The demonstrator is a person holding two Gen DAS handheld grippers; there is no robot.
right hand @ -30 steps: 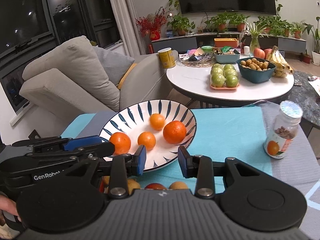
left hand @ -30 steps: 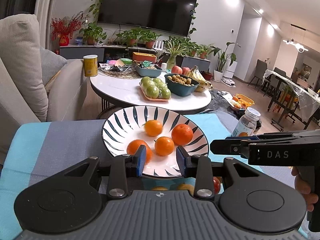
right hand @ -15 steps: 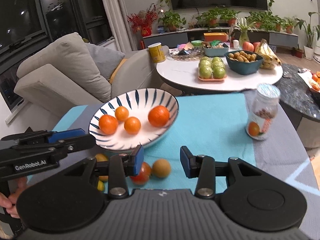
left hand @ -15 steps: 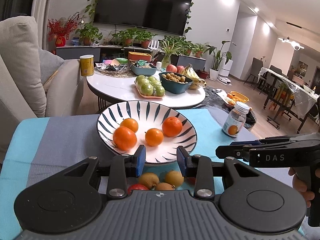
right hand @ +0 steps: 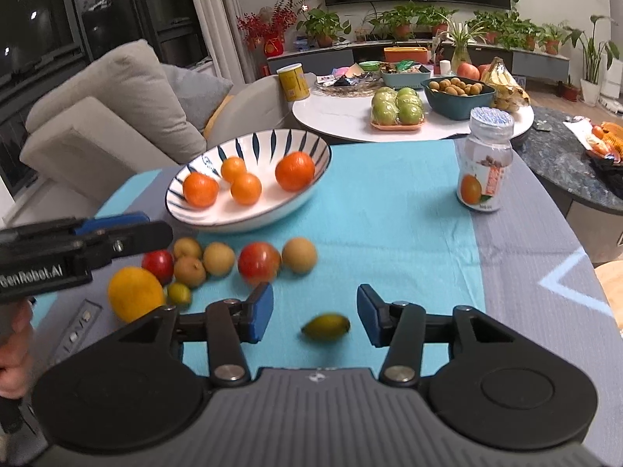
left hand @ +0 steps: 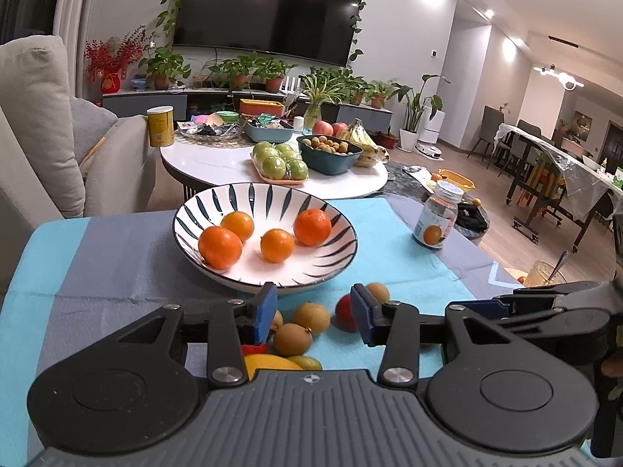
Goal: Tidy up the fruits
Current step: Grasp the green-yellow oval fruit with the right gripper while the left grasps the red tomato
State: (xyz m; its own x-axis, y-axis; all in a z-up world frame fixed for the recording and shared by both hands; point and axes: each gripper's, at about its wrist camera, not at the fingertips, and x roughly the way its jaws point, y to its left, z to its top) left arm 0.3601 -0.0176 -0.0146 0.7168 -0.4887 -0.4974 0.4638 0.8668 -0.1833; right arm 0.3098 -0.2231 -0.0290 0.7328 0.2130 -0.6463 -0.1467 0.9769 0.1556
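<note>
A blue-striped white bowl (left hand: pixel 264 188) holds several oranges (left hand: pixel 220 247) on the turquoise and grey cloth. Loose fruit lies in front of it: brown round ones (left hand: pixel 311 316), a red one (left hand: pixel 343 313) and a yellow one (left hand: pixel 268 362). My left gripper (left hand: pixel 313 307) hovers over this cluster, its jaws opening, nothing pressed between them. In the right wrist view the bowl (right hand: pixel 272 134) sits behind a large orange (right hand: pixel 135 294), a red fruit (right hand: pixel 259 262) and a brown fruit (right hand: pixel 299 255). My right gripper (right hand: pixel 314 311) is open above a small green-yellow fruit (right hand: pixel 326 326).
A lidded jar (right hand: pixel 484 163) with an orange label stands on the cloth's right side. Behind it a round white table (right hand: pixel 342 116) carries green apples, a teal bowl and bananas. A grey sofa (right hand: pixel 97 116) is at the left. A person's hand (right hand: pixel 15 350) holds the left gripper's handle.
Both grippers have drawn back from the bowl, bringing the loose fruit in front of it into view. The left jaws have widened, and the right jaws stand slightly wider too.
</note>
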